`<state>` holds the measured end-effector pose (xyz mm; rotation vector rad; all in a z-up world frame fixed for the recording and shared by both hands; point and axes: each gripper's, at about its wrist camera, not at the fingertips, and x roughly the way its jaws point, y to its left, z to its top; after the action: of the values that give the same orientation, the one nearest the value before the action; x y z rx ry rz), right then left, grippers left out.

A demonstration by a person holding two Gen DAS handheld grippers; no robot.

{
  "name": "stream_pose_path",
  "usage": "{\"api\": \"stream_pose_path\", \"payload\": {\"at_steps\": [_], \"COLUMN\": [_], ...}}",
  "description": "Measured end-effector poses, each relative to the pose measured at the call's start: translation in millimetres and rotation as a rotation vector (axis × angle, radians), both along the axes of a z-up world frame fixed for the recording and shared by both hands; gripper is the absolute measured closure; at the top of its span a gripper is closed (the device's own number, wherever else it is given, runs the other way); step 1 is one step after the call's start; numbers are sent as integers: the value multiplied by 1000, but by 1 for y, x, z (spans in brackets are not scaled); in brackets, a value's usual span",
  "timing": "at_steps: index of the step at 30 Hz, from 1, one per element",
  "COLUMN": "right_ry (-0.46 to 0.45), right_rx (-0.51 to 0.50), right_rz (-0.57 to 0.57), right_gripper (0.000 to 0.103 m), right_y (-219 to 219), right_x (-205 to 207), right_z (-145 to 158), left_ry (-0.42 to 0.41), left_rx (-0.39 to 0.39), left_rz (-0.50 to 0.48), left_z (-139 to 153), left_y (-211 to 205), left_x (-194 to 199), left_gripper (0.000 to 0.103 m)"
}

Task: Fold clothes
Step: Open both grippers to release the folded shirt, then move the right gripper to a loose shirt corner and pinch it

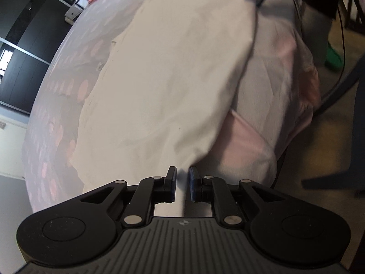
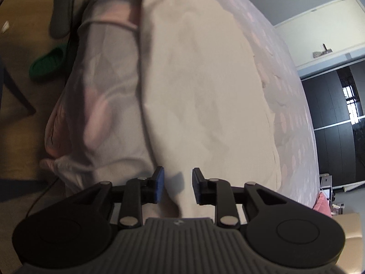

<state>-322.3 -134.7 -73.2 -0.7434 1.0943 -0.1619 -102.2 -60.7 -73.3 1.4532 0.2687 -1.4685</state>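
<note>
We see the bed [image 1: 45,105] with its pink-spotted cover, and the cream garment [image 1: 164,80] spread flat along its edge. Our left gripper [image 1: 182,186] pinches a corner of that cloth, fingers nearly closed; our right gripper [image 2: 177,186] stands partly open around cloth, not clamped.

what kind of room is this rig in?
Most likely a bedroom. A cream garment lies on a bed with a pink-dotted cover, a dark sliding-door wardrobe stands beside it, and a green slipper sits on the floor.
</note>
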Motion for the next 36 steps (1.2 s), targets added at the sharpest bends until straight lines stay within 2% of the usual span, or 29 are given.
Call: {"api": "stream_pose_path", "payload": {"at_steps": [4,8,16,23,27,30,31,34,36], "right_ry": [-86,-176,-322,-468,-547,-559,-551,-515,-501], "right_rx": [32,59,167,347,390,422,438,479,493], "right_rz": [-63,-156,-503,-822,-972,-1054,-1077,-1125,-1127], "right_gripper": [74,69,66,70,71,71,73,97,101], "right_y": [-13,-26,-84,-142,-170,-185,-189,-201,-204], "right_x": [8,12,24,22,17,11,10,8,8], "right_z": [12,21,24,22,20,13,9,-3,-7], "left_ry": [96,159,280,281,279,272,269,262,254], "left_rx": [-48,-98,-195,-199,-200,-186,-181,-165,-151], "left_rz": [52,158,369,540,635,677,691,729,728], "left_z": [13,19,31,16,8,1,-1,-9,-13], "left_y": [-8,-25,-60,-91,-102,-109,-111,-117,-121], "left_x": [-2,11,38,65,83,92,96,104,104], "left_gripper": [93,93,92,92,92,92,92,92,92]}}
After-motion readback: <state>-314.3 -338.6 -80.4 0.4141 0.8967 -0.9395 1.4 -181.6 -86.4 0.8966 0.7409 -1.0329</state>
